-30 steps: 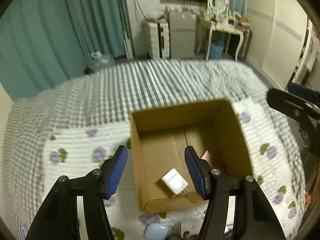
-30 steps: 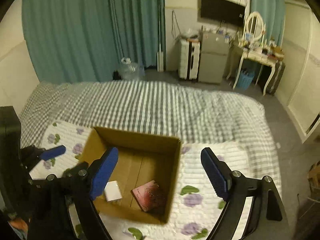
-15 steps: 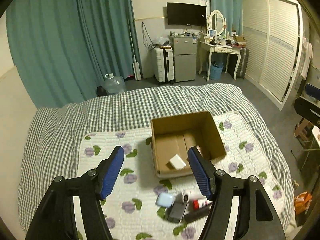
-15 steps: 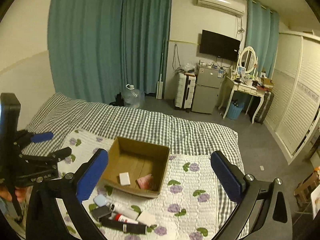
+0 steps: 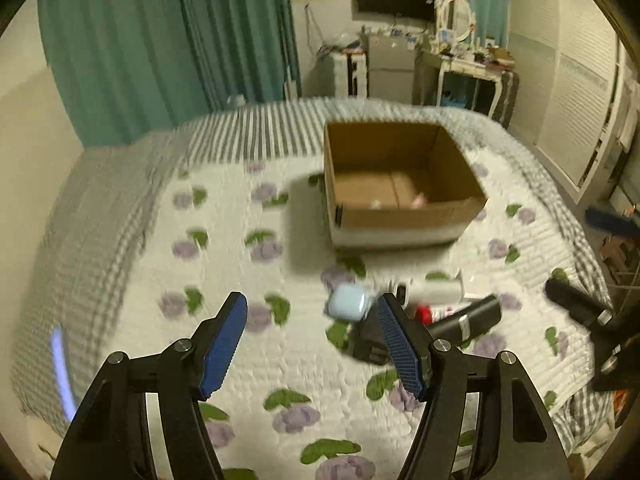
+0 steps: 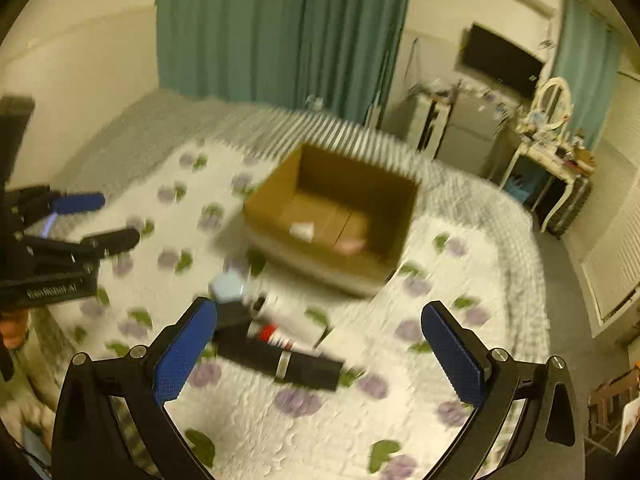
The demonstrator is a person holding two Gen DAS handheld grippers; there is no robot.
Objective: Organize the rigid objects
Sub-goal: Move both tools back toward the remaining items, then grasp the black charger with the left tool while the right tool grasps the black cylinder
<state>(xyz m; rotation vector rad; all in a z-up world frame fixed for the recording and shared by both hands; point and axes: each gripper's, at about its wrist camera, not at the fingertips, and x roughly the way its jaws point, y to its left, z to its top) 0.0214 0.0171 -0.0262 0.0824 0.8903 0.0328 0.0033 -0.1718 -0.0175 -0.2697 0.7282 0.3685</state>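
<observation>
An open cardboard box (image 5: 404, 184) sits on a white quilt (image 5: 280, 264) printed with purple flowers and green leaves, spread over a grey checked bed. Everything is blurred. Inside the box, on its floor, lie a small white block (image 6: 303, 231) and a pink item (image 6: 351, 245); in the left wrist view only slivers of them show above the near wall.

Just in front of the box, on the quilt, lies a cluster of loose things. Nearest the box's front left corner is a pale blue case (image 5: 347, 303). Beside it, further from that corner, lies a white tube (image 5: 436, 291) with a red band (image 6: 267, 332). In front of these, away from the box, a long black case (image 6: 280, 358) with a silver band lies on its side, and a smaller black item (image 5: 366, 344) sits just by the blue case. A flat white piece (image 6: 349, 342) lies at the far end of the black case.

The left gripper (image 5: 312, 344) hangs above the quilt in front of the box, jaws apart and empty; the blue case shows just past its right finger. The right gripper (image 6: 318, 346) hangs over the cluster, jaws spread wide with nothing pressed between the pads, the black case lying below the gap.
</observation>
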